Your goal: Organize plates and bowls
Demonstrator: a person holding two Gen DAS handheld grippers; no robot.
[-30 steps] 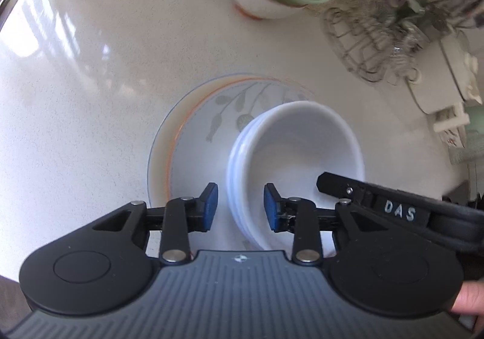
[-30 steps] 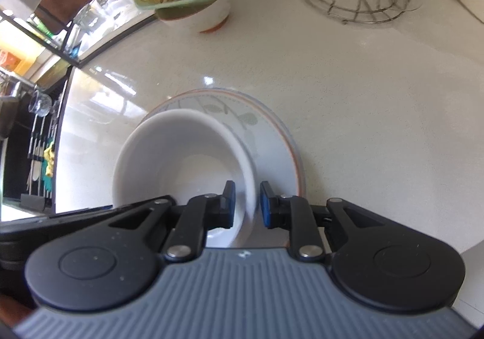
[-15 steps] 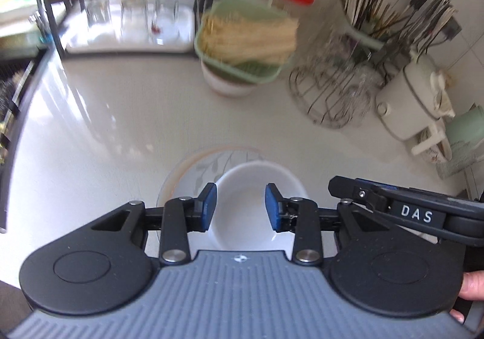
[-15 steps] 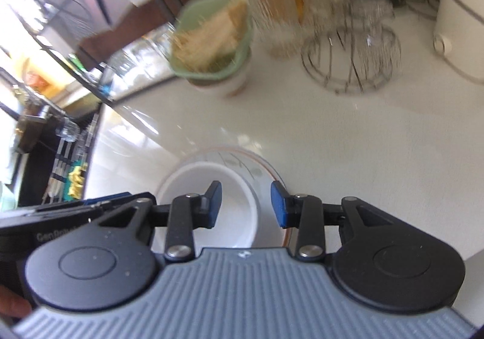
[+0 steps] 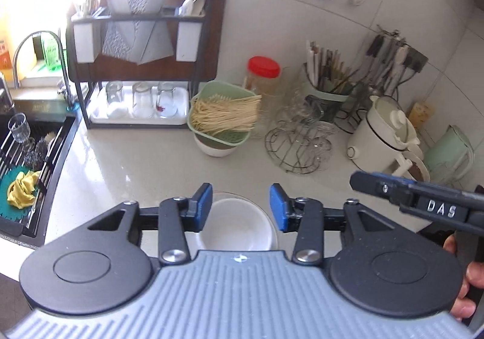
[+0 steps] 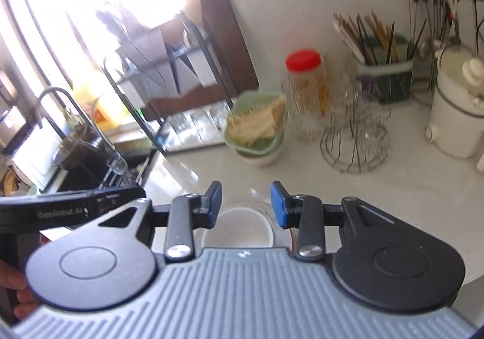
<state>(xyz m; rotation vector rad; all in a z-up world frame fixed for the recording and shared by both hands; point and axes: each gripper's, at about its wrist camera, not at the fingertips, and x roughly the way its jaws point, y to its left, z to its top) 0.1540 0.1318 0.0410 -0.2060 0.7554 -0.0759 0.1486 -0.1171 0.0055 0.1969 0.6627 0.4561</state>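
Observation:
A white bowl [image 5: 239, 224] sits on a patterned plate [image 5: 266, 209] on the pale counter, low in the left wrist view. My left gripper [image 5: 240, 206] is open and empty, raised well above the bowl. In the right wrist view the same bowl [image 6: 239, 230] and the plate's orange rim [image 6: 292, 237] show below my right gripper [image 6: 245, 203], which is open and empty, also raised clear. Each gripper's body hides the near part of the bowl and plate.
A green strainer of noodles on a white bowl [image 5: 222, 121] stands behind. A wire rack of glasses [image 5: 299, 145], a red-lidded jar [image 5: 263, 76], a utensil holder [image 5: 329, 82] and a white pot [image 5: 381, 133] line the back right. A dish rack [image 5: 142, 66] and sink [image 5: 27, 163] lie left.
Both grippers have lifted up and back from the bowl and plate, so the stack looks much smaller. The right gripper's jaws have opened off the bowl's rim.

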